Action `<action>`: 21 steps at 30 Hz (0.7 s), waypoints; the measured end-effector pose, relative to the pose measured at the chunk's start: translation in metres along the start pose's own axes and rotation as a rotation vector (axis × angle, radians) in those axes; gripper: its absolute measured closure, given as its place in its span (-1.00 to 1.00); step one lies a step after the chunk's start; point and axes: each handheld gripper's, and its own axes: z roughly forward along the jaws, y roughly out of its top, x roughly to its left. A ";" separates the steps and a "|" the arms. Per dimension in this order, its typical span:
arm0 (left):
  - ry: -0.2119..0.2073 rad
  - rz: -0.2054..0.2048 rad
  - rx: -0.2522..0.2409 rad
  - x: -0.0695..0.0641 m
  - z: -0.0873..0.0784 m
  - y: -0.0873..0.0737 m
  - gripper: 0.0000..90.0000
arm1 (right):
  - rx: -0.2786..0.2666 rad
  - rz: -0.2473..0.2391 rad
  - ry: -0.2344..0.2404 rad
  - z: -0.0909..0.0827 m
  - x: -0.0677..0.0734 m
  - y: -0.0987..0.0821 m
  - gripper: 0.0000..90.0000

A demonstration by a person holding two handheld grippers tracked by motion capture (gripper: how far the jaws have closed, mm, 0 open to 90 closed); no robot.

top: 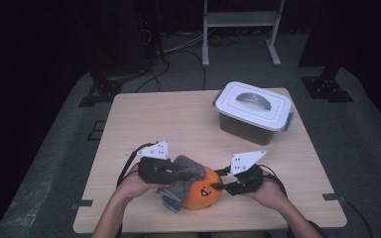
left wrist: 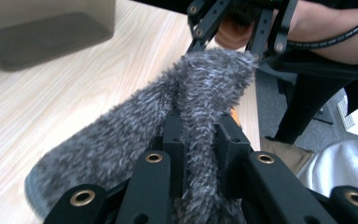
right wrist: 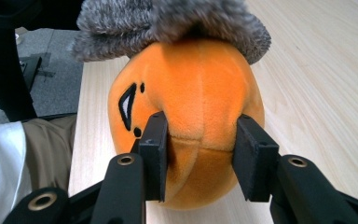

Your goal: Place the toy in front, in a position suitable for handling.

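An orange plush toy [top: 203, 194] with a small black face lies near the table's front edge. A fuzzy grey sock [top: 184, 173] is draped over its top and left side. My left gripper [top: 176, 173] is shut on a fold of the grey sock [left wrist: 200, 140], which runs on to the far gripper. My right gripper [top: 218, 186] comes in from the right. Its pads [right wrist: 154, 149] press into the sides of the orange plush [right wrist: 191, 107], denting it. The grey sock [right wrist: 168, 18] caps the plush in that view.
A white-lidded plastic box [top: 254, 110] with a handle stands at the back right of the wooden table [top: 168, 119]. A metal stand [top: 240, 25] and cables lie on the floor beyond. The person's trouser leg [right wrist: 42, 140] is at the table's near edge.
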 end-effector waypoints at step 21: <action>0.006 -0.040 0.024 0.006 0.004 -0.015 0.71 | 0.021 0.082 0.052 0.000 -0.012 -0.020 0.10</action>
